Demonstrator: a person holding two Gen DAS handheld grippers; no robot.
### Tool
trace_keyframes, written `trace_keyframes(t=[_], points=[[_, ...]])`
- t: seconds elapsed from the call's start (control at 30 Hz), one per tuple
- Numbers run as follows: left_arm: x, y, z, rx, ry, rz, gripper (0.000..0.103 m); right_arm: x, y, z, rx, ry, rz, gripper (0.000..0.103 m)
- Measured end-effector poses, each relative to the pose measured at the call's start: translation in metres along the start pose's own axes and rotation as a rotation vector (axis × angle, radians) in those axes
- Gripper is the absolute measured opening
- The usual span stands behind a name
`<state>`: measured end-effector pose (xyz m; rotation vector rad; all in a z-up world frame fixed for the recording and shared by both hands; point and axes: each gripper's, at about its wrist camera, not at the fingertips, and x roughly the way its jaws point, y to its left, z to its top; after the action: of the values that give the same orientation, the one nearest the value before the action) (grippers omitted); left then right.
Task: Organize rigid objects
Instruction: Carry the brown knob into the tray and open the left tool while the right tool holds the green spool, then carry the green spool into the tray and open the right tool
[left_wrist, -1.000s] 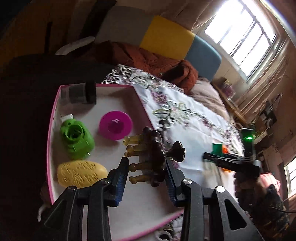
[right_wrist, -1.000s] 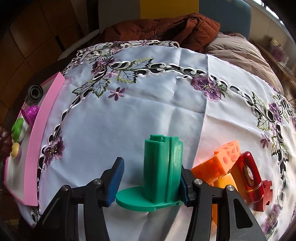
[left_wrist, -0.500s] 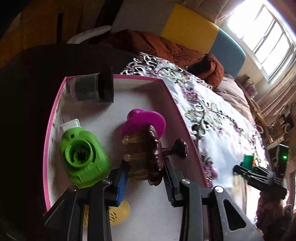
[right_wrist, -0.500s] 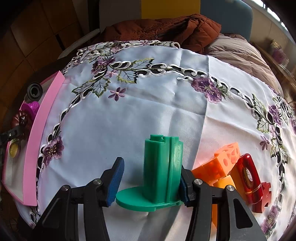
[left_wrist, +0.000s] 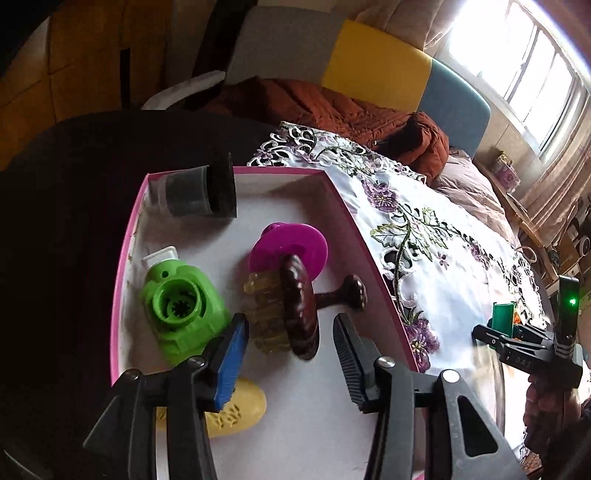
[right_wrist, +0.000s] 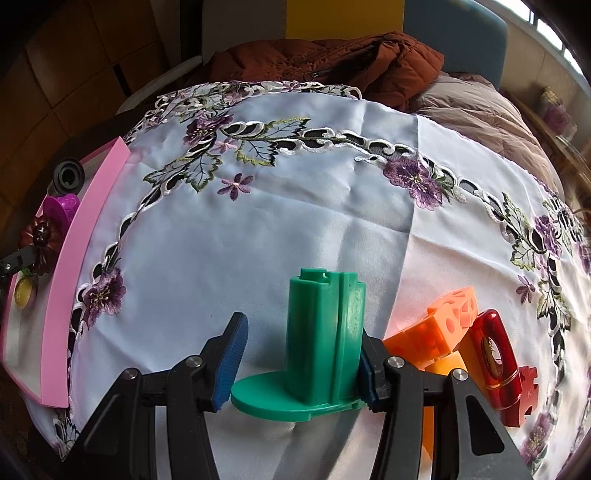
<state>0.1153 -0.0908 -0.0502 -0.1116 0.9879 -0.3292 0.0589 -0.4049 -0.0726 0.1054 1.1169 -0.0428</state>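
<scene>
Brown massager (left_wrist: 298, 314) lying in pink tray (left_wrist: 364, 236), magenta spool (left_wrist: 291, 245) at its 12 o'clock; left gripper (left_wrist: 290, 341) jaws just spread, released; right gripper (right_wrist: 299, 363) straddling green spool (right_wrist: 321, 341), left pad clear, so not clenched

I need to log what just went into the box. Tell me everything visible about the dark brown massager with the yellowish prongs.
The brown massager is a glossy, dark reddish-brown lobed disc, wood-like, with a knobbed handle on one face and translucent yellowish prongs on the other. It lies tipped on edge on the white floor of the pink box, overlapping the magenta disc, prongs toward the green toy. The left hand-held gripper has just opened; its pads no longer press it.
</scene>
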Motion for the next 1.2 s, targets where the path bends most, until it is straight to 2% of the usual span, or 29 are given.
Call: trace_keyframes(t=[0.13,0.63,0.83,1.2], points=[[-0.007,0.001,-0.005,0.01,-0.016,0.004,0.055,0.0,0.0,0.0,-0.005,-0.002,-0.006,0.053],[-0.058,0.006,-0.026,-0.02,-0.079,0.029,0.055,-0.001,0.001,-0.001,-0.02,-0.01,-0.019,0.053],[-0.078,0.012,-0.034,0.003,-0.125,0.062,0.055,-0.002,0.003,-0.003,-0.03,-0.023,-0.025,0.053],[-0.089,0.029,-0.04,-0.006,-0.137,0.053,0.055,-0.001,0.004,-0.004,-0.025,-0.027,-0.036,0.054]])
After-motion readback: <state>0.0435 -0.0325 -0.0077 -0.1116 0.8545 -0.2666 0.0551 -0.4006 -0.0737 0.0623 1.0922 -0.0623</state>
